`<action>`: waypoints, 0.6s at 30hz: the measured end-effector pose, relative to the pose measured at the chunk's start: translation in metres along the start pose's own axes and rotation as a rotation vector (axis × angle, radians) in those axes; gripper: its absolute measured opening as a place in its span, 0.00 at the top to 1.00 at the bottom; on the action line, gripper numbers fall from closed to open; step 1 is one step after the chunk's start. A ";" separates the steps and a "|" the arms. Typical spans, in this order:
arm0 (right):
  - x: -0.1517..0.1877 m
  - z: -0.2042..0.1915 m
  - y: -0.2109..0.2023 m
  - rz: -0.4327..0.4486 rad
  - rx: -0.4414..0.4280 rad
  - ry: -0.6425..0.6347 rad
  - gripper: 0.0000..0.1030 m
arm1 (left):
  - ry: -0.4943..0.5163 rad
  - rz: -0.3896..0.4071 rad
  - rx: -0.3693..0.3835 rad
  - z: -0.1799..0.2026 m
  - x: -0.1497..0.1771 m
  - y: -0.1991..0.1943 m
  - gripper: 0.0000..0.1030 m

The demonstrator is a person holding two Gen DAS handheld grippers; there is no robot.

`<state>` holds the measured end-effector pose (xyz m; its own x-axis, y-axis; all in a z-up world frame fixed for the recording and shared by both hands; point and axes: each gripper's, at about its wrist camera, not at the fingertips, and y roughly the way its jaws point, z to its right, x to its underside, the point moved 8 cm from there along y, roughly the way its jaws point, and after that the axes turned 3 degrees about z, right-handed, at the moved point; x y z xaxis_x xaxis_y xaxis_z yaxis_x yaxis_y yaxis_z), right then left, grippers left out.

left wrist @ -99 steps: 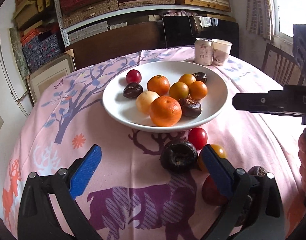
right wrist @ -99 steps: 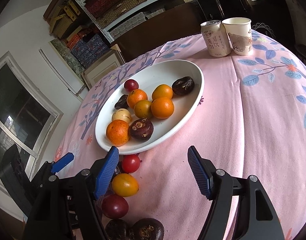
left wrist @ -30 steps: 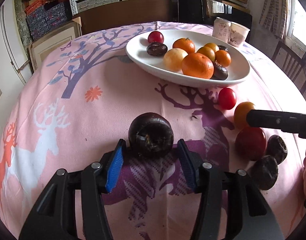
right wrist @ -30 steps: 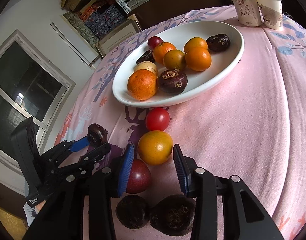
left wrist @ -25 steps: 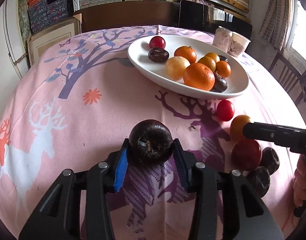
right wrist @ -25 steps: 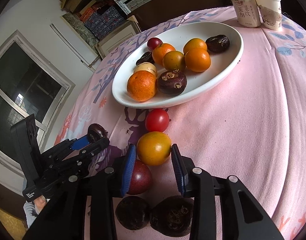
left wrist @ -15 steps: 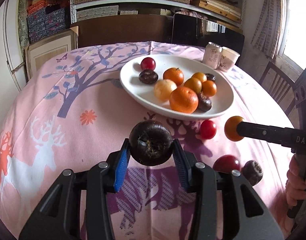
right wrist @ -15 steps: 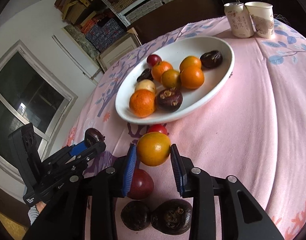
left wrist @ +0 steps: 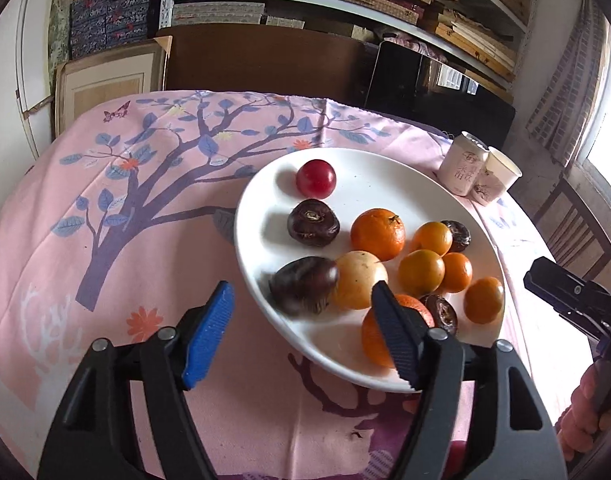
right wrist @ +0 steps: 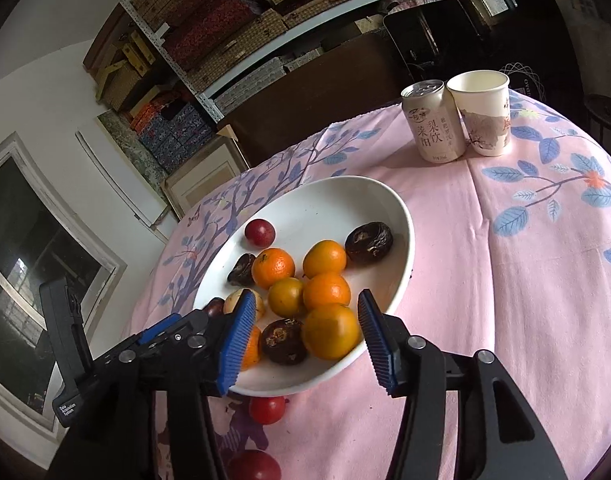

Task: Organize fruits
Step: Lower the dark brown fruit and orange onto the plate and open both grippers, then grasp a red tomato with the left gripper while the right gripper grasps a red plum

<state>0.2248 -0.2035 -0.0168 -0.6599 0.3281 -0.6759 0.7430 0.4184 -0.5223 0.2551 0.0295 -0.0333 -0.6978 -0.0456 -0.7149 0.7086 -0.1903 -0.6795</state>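
left gripper [left wrist: 301, 334] spread wide, holding nothing, blue pads [left wrist: 207, 340] on either side of the near rim of the white plate [left wrist: 369, 172]. just past the pads, at 12 o'clock, a blurred dark purple fruit [left wrist: 304, 285] lying on the plate, touching a pale yellow fruit [left wrist: 359, 285] at its 3 o'clock. also on the plate: a red plum [left wrist: 316, 179] toward 12 o'clock, a dark wrinkled fruit [left wrist: 313, 223] below it, a big orange [left wrist: 377, 233], several small oranges toward 3 o'clock. beyond the plate at 2 o'clock, a drink can [left wrist: 462, 169] touching a paper cup [left wrist: 492, 181]. pink tablecloth [left wrist: 105, 208] under everything.

right gripper [right wrist: 301, 338] likewise spread, empty, pads hovering over the plate's [right wrist: 345, 196] near edge, an orange fruit [right wrist: 330, 332] lying on the plate between them, apart from both. dark fruit [right wrist: 284, 341] touching it at 9 o'clock. off the plate at 6 o'clock, on the cloth, two red fruits [right wrist: 266, 409]. can [right wrist: 432, 126] and cup [right wrist: 483, 112] at 1 o'clock.
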 end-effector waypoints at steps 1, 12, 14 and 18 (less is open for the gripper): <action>0.000 0.002 -0.001 0.001 -0.004 0.005 0.47 | -0.006 -0.003 -0.003 -0.003 0.001 -0.001 0.30; 0.048 -0.013 -0.014 -0.057 0.013 -0.120 0.24 | 0.048 -0.017 -0.055 0.004 0.048 -0.037 0.06; 0.053 -0.012 -0.020 -0.061 0.011 -0.117 0.22 | 0.088 -0.034 -0.045 0.017 0.059 -0.040 0.06; 0.049 -0.004 -0.033 -0.042 -0.011 -0.054 0.19 | 0.161 -0.025 -0.046 0.042 0.065 -0.041 0.06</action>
<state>0.1675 -0.1983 -0.0303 -0.6830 0.2641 -0.6810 0.7136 0.4401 -0.5450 0.1765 -0.0065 -0.0448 -0.6917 0.1172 -0.7126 0.6981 -0.1438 -0.7014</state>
